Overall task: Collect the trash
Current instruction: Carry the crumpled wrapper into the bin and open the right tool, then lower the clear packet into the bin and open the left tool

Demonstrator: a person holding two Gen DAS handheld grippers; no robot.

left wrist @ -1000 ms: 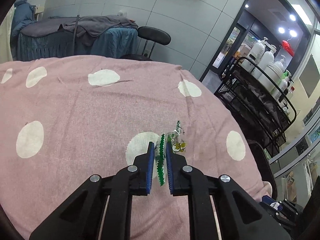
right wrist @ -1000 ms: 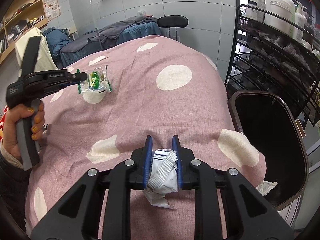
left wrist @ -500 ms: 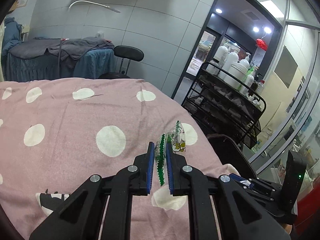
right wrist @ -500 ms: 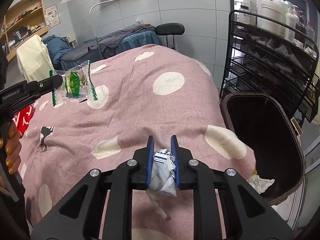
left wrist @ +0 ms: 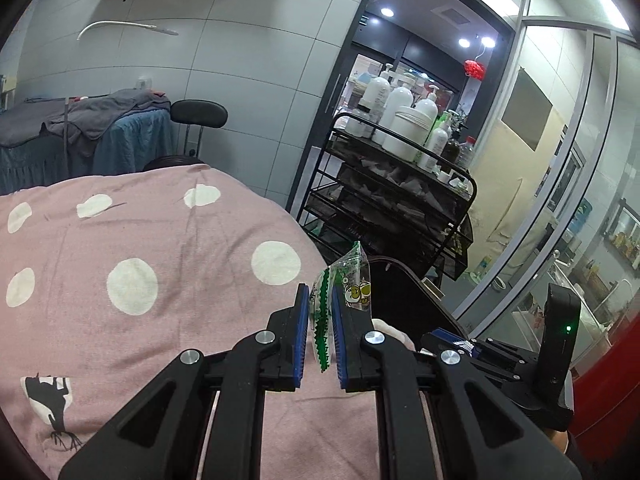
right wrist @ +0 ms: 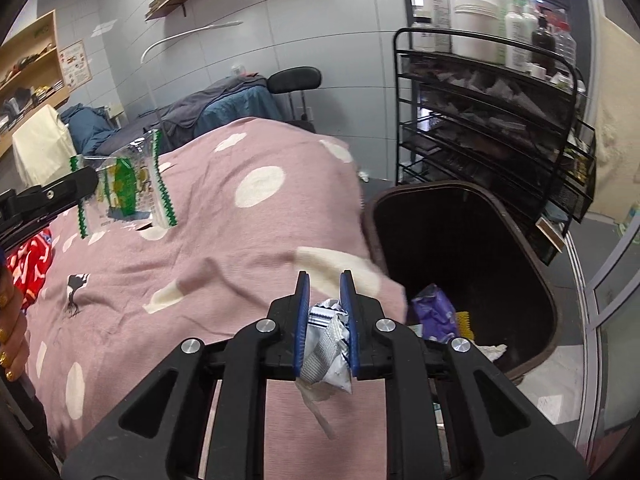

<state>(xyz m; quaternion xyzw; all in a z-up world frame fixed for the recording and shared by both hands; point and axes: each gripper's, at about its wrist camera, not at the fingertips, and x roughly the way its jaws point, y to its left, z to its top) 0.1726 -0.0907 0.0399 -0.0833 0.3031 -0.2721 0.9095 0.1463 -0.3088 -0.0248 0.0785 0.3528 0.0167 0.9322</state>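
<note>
The left hand-held gripper (left wrist: 320, 312) has its 2 blue pads pressed nearly together, pinching a clear candy wrapper (left wrist: 344, 284) with green zigzag edges and a small cartoon print. The wrapper stands upright between the pads, its top poking above the fingertips and a green serrated edge hanging below them. It is lifted clear of the pink bed cover (left wrist: 160, 248) with white dots, which lies underneath and to the left. In the right wrist view the same wrapper (right wrist: 128, 188) hangs from the tip of that gripper (right wrist: 86, 184) at the left edge of the picture, above the cover, well apart from the bin.

The right hand-held gripper (right wrist: 325, 300) is narrowed on a crumpled silver and white wrapper (right wrist: 326, 348). Both blue pads press its sides, and a torn strip trails down below the jaws. This gripper hovers over the near corner of the bed, just beside the rim of a dark trash bin (right wrist: 536, 256) that stands on the floor to the right of the bed. Inside the bin lie a purple packet (right wrist: 434, 312), something yellow (right wrist: 464, 322) and a bit of white paper (right wrist: 490, 350).

Behind the bin stands a black wire rack (right wrist: 480, 120) with white pump bottles (right wrist: 476, 8) on its top tier. A hand (right wrist: 12, 320) with yellow nails shows at the left edge of the right wrist view.
</note>
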